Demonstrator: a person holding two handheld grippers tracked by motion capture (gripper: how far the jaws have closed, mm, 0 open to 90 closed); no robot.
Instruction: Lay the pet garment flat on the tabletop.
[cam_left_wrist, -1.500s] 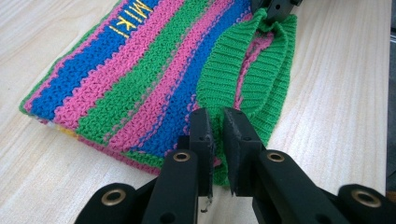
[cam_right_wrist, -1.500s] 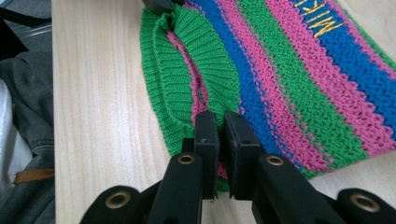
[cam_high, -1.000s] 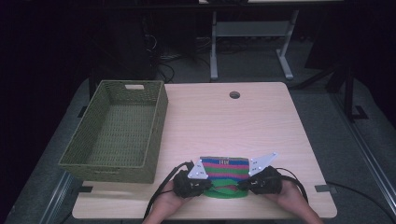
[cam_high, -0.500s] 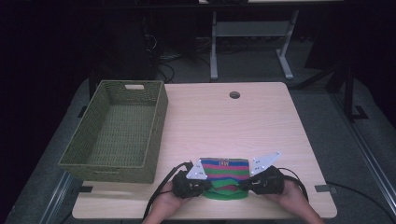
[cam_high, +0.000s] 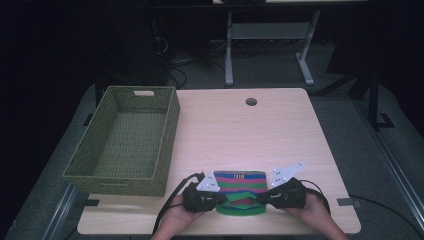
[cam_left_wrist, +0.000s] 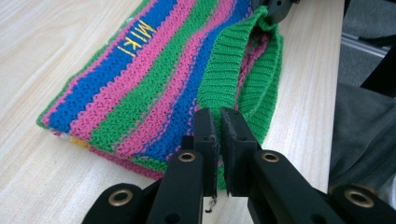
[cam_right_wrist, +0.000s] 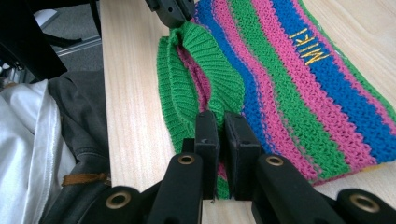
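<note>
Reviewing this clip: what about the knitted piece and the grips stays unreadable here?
- Knitted garment, high view: its side edges are hidden by the left gripper and right gripper.
- Both gripper views: the pinched green hem disappears between the black jaws.
- Garment type: folded, unclear.

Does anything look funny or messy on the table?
Only a little: the striped knit's green ribbed band is pulled up and rumpled between the left hand-held gripper and right hand-held gripper, while the rest lies flat.
</note>
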